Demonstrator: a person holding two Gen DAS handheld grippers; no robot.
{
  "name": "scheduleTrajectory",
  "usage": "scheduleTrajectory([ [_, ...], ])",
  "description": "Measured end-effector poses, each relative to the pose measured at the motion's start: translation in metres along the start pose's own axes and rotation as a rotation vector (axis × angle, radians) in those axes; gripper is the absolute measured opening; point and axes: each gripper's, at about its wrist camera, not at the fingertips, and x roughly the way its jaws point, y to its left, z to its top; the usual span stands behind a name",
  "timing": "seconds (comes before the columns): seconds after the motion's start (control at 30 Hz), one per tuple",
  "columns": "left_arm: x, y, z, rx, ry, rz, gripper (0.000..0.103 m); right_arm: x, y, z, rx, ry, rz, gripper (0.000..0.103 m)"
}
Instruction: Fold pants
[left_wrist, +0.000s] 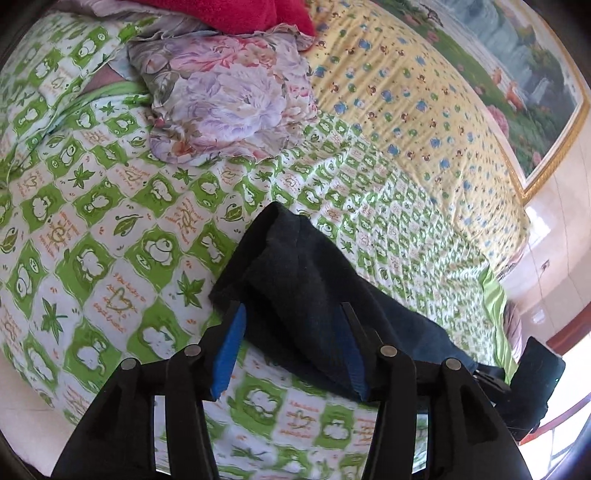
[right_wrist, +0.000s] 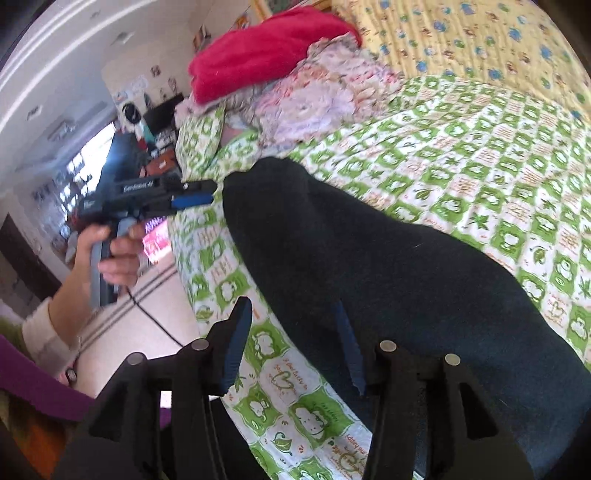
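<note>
On the green-patterned bedspread lie dark pants; the left gripper and right gripper are both released, fingers spread.

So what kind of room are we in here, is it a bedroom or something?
Most likely a bedroom in a home. The dark pants lie on a bed with a green-and-white printed bedsheet, a floral pillow and red blanket sit near its head, and a framed landscape painting hangs on the wall.
</note>
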Motion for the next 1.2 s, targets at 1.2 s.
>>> scheduleTrajectory([
  [1.2,0.058,0.013,-0.001,-0.208,0.118,0.185,0.060,0.020,-0.157,0.067,0.413,0.022,-0.175,0.049],
])
